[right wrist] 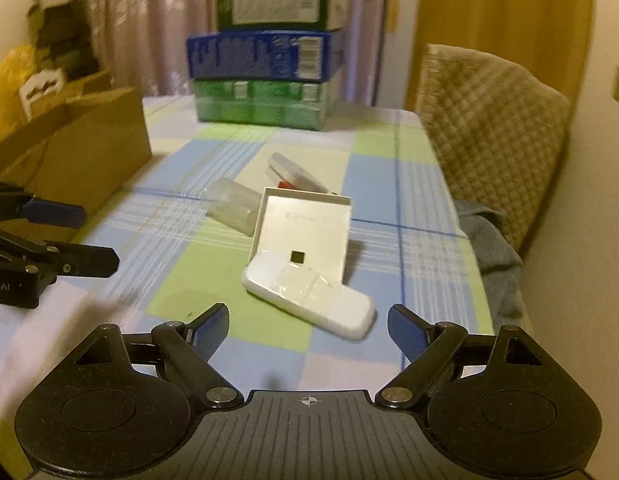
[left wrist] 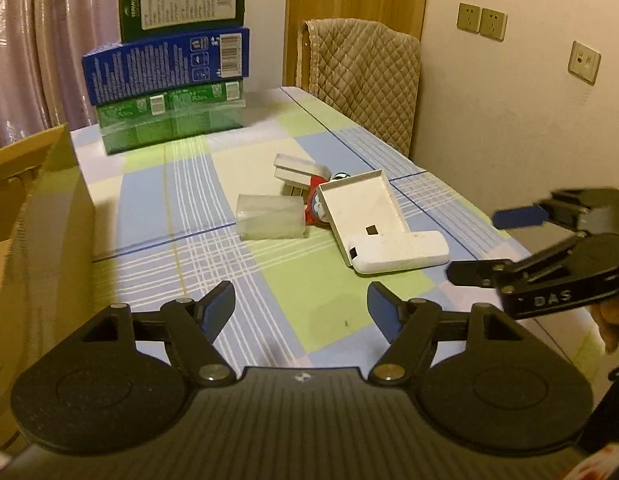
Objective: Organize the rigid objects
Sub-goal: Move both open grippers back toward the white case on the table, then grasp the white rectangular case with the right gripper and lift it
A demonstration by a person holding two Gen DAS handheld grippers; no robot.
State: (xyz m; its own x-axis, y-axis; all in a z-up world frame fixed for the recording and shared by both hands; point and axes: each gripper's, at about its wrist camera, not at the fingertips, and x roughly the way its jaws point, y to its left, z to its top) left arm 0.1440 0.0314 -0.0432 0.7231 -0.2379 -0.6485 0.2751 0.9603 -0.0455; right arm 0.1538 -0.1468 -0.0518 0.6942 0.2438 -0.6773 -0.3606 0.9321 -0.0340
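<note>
A white oblong case (left wrist: pixel 401 255) (right wrist: pixel 309 295) leans against an open white shallow box (left wrist: pixel 363 204) (right wrist: pixel 305 232) on the checked tablecloth. Beside them lie a clear plastic container (left wrist: pixel 269 216) (right wrist: pixel 231 204), a small white box (left wrist: pixel 295 172) (right wrist: pixel 289 170) and a red and blue toy figure (left wrist: pixel 315 204), mostly hidden. My left gripper (left wrist: pixel 301 308) is open and empty, short of the pile. My right gripper (right wrist: pixel 309 326) is open and empty, just short of the white case; it also shows in the left wrist view (left wrist: pixel 481 244). The left gripper shows in the right wrist view (right wrist: pixel 97 236).
A stack of green and blue cartons (left wrist: pixel 169 80) (right wrist: pixel 269 60) stands at the table's far end. An open cardboard box (left wrist: pixel 33 220) (right wrist: pixel 73 148) is on the left. A chair with a quilted cover (left wrist: pixel 361 80) (right wrist: pixel 493 128) and a grey cloth (right wrist: pixel 493 248) is at the right.
</note>
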